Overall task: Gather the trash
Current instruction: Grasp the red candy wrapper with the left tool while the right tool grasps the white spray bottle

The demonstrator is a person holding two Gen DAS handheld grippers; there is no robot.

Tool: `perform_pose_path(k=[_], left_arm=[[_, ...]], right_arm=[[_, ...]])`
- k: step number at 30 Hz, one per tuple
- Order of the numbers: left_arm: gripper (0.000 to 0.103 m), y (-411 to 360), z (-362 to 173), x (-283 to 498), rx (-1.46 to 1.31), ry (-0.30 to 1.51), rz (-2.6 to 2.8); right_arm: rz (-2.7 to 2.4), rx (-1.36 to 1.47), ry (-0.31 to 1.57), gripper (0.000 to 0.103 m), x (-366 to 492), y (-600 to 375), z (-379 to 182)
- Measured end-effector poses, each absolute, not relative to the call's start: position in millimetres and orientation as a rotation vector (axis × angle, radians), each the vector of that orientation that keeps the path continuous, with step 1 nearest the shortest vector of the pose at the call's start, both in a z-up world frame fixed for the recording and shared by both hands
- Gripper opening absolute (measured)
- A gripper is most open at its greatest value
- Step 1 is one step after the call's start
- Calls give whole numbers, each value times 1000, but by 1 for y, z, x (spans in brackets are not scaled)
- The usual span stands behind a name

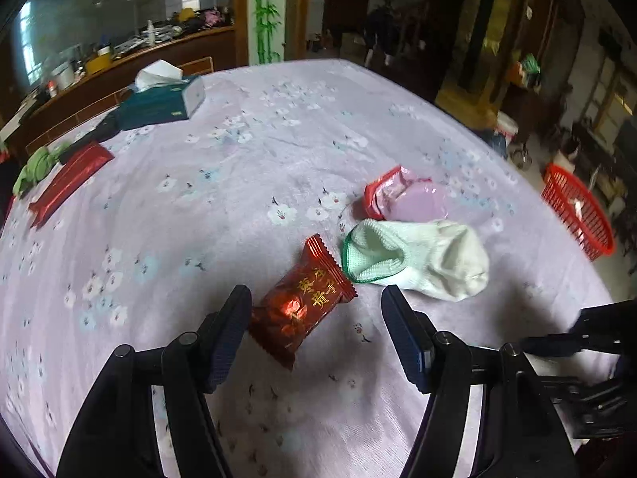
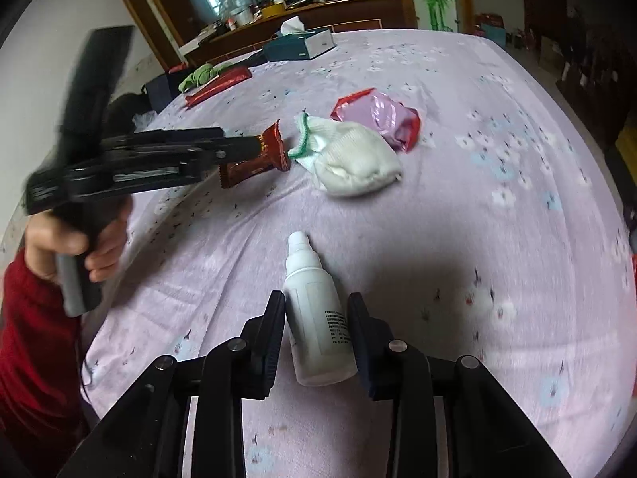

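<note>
Trash is lying scattered on the lilac flowered tabletop (image 1: 278, 127): a dark red candy wrapper (image 1: 299, 306) is sitting between the spread fingers of your left hand-held gripper (image 1: 316, 298), one end touching the left finger while the right finger is standing clear of it. Just beyond it a white sock (image 1: 422, 257) with a green cuff is resting, and a torn red and pink wrapper (image 1: 402, 197) is lying against the sock's far side. Only your left wrist view is showing the red basket (image 1: 577, 215) at the tabletop's right edge, plus a long red packet (image 1: 69, 183) and a teal tissue box (image 1: 163, 103) far off to the left. Only your right wrist view is showing a white bottle (image 2: 316, 318) lying on its side between the fingers of your right hand-held gripper (image 2: 318, 318), which are sitting close on either side of it; you cannot tell whether they are pressing on it. That same view is catching your left hand (image 2: 75, 239), in a red sleeve (image 2: 36, 350), gripping the left tool's handle, with its tip over the candy wrapper (image 2: 258, 155).
</note>
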State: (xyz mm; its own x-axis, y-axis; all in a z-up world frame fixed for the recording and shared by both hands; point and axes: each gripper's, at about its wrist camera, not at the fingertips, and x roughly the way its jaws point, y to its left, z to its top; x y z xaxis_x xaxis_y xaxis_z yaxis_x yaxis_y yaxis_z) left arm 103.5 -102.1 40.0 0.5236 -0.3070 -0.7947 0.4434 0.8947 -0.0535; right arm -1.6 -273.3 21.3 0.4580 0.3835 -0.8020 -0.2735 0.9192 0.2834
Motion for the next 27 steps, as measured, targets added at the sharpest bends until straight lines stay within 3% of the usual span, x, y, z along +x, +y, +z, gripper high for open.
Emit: perform_pose_path(k=[1,3,6,27], left_arm=[[62,-104,36,106,177,920,-448],[46,-107,29,108,197,941,-444],[33,-109,21,107,196,961,-451],[32,-114,17,107,41,943,-340]], right_arm=[[401,124,1015,34,-4,-275,21],[398,136,1016,34,-8,-279,20],[387,147,1011,34,-13,-283,20],[351,154,984,33,-23,-280,17]])
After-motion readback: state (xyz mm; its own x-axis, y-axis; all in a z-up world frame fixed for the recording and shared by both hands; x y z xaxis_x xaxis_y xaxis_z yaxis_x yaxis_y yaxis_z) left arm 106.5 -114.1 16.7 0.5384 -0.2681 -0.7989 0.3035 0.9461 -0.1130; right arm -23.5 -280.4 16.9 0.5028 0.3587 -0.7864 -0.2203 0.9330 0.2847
